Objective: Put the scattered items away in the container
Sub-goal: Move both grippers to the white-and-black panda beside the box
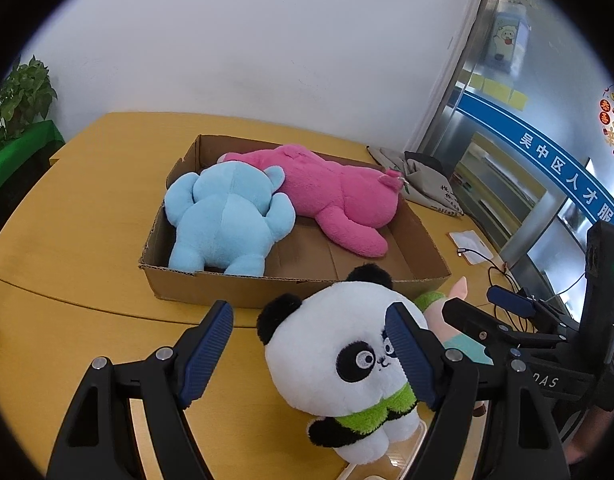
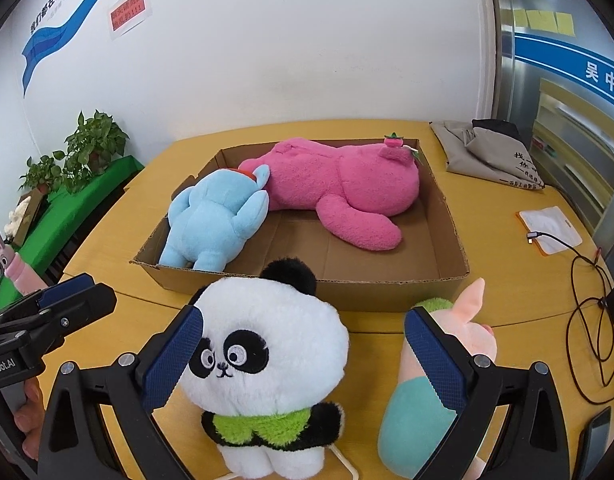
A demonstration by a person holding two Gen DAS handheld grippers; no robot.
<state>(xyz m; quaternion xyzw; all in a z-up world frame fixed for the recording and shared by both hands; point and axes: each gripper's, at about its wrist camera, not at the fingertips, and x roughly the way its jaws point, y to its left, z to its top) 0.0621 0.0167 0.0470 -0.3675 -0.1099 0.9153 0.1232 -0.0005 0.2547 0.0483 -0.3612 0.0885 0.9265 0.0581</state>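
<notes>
Flanking the panda toy (image 2: 267,344), right claw (image 2: 303,360) gapes; cardboard box (image 2: 447,276) beyond.

Panda toy (image 2: 263,364): fluffy plush, fuzzy green collar. Blue bear (image 1: 223,220), pink bear (image 1: 339,196): soft matt fleece. Box (image 1: 299,292): raw corrugated cardboard. Bench (image 1: 67,312): smooth yellow laminate. Tongs' pads (image 1: 207,352): ribbed blue rubber.

Bare cardboard box (image 2: 435,240) floor free at 5 o'clock of the pink plush (image 2: 339,188), blue plush (image 2: 211,220) filling its 9 o'clock side, panda plush (image 2: 267,344) and pig plush (image 2: 467,332) blocking the counter (image 2: 507,300) before the near wall, cable (image 2: 587,300) cluttering 3 o'clock.
</notes>
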